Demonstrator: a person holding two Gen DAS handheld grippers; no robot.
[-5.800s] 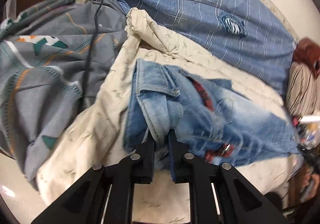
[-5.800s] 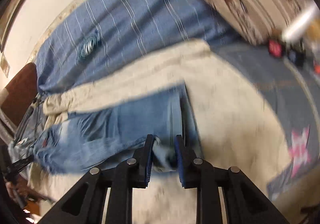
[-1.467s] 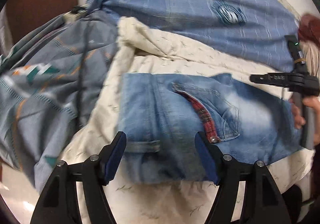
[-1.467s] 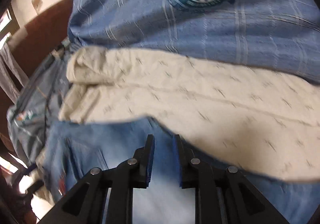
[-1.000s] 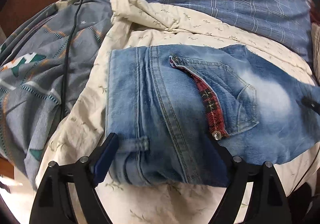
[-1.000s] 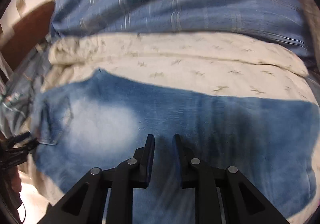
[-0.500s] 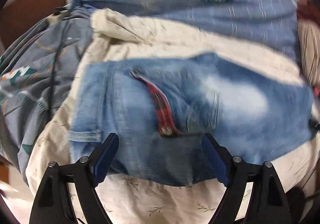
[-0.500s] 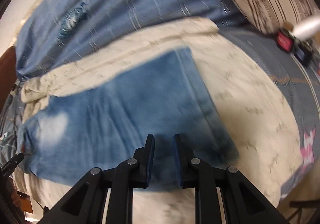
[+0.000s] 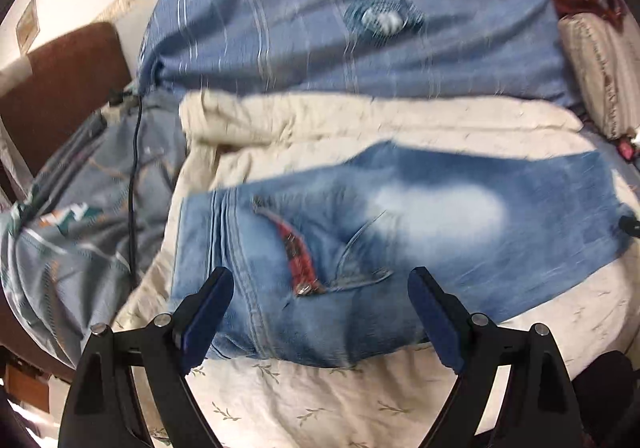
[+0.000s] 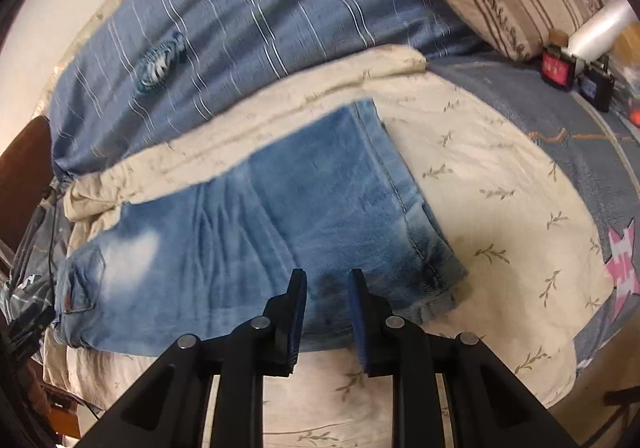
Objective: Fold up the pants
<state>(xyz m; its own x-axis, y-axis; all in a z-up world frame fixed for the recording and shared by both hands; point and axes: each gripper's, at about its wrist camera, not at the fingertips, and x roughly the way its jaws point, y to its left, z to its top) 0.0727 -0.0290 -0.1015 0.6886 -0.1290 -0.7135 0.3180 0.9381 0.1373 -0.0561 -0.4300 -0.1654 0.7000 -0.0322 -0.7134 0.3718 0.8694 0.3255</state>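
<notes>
Jeans lie folded lengthwise, flat on cream sheet, just ahead of both tools. My left gripper wide, opening, empty. My right gripper narrow, opening, empty. Cross fold looks left.

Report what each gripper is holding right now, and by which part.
Nothing is held. The left gripper stands wide open above the jeans, jaws opening. The right gripper, jaws narrow and opening, has no denim between them.
</notes>
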